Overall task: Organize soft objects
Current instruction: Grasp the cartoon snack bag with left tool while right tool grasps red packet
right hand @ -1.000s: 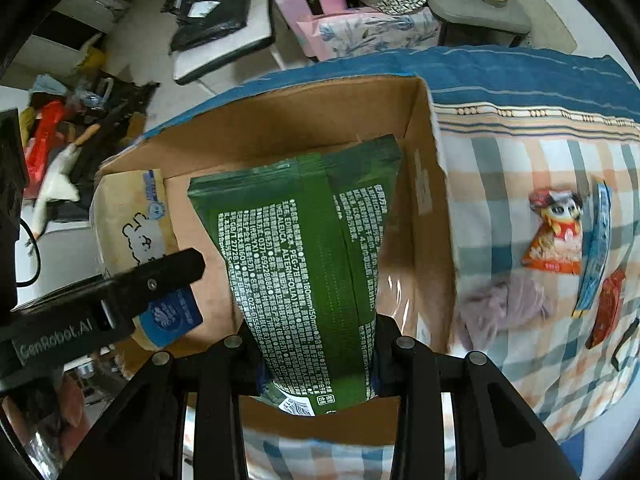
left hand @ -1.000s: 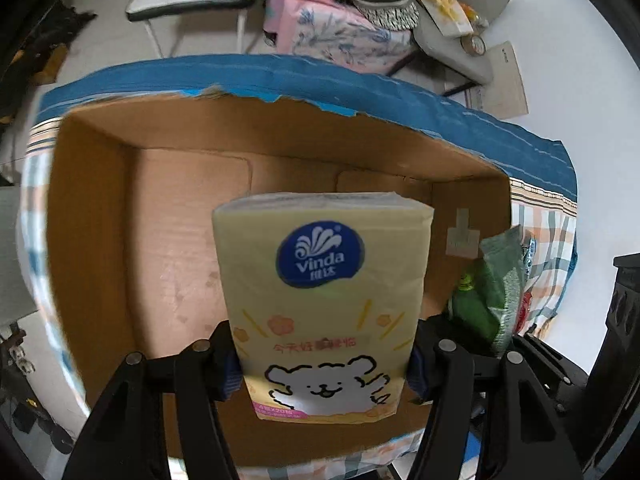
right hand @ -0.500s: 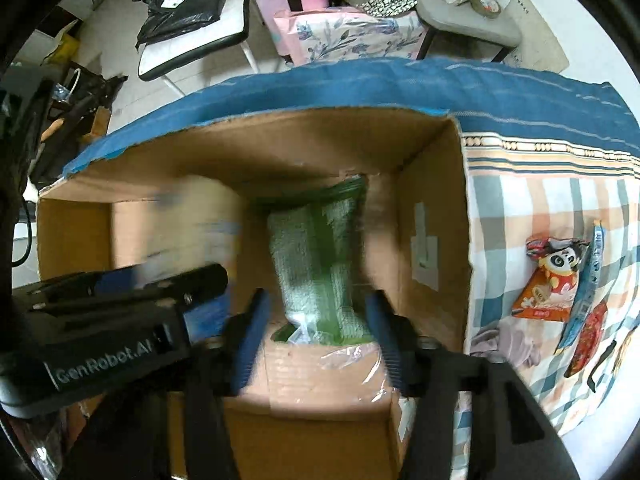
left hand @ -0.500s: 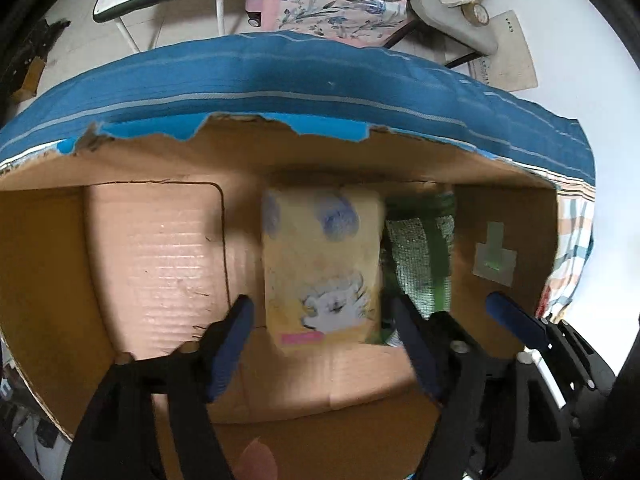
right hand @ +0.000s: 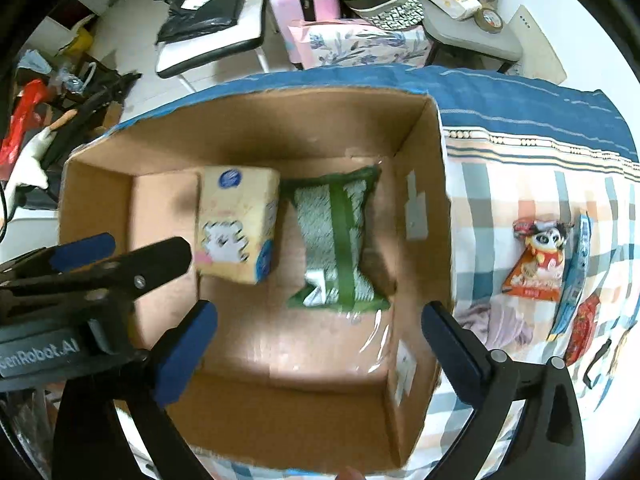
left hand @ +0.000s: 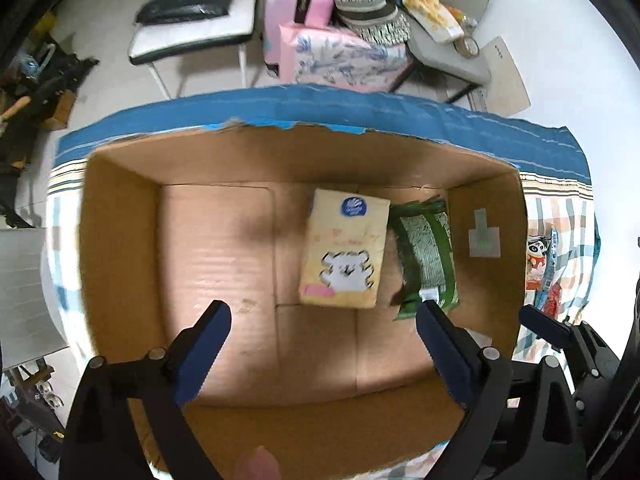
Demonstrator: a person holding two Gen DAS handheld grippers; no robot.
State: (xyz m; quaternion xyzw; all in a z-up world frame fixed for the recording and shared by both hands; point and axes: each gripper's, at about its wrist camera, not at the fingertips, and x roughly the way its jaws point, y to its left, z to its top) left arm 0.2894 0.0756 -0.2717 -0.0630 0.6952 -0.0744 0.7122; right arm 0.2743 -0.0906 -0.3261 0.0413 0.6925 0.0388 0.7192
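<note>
A yellow tissue pack (left hand: 344,252) with a white bear lies on the floor of an open cardboard box (left hand: 116,240). A green packet (left hand: 428,256) lies beside it on the right. Both show in the right wrist view too: tissue pack (right hand: 236,224), green packet (right hand: 336,240), box (right hand: 424,208). My left gripper (left hand: 320,344) is open and empty above the box. My right gripper (right hand: 320,344) is open and empty above the box. The left gripper's body (right hand: 80,276) shows at the left of the right wrist view.
The box sits on a checked cloth (right hand: 520,168) with a blue border. On the cloth right of the box lie a panda snack bag (right hand: 536,256), a blue packet (right hand: 576,264), a red packet (right hand: 584,328) and a crumpled lilac cloth (right hand: 496,324). Chairs and a pink suitcase (left hand: 296,4) stand beyond.
Both grippers opened and let go: the tissue pack and the green packet dropped into the box. Both grippers then rose and pulled back above it.
</note>
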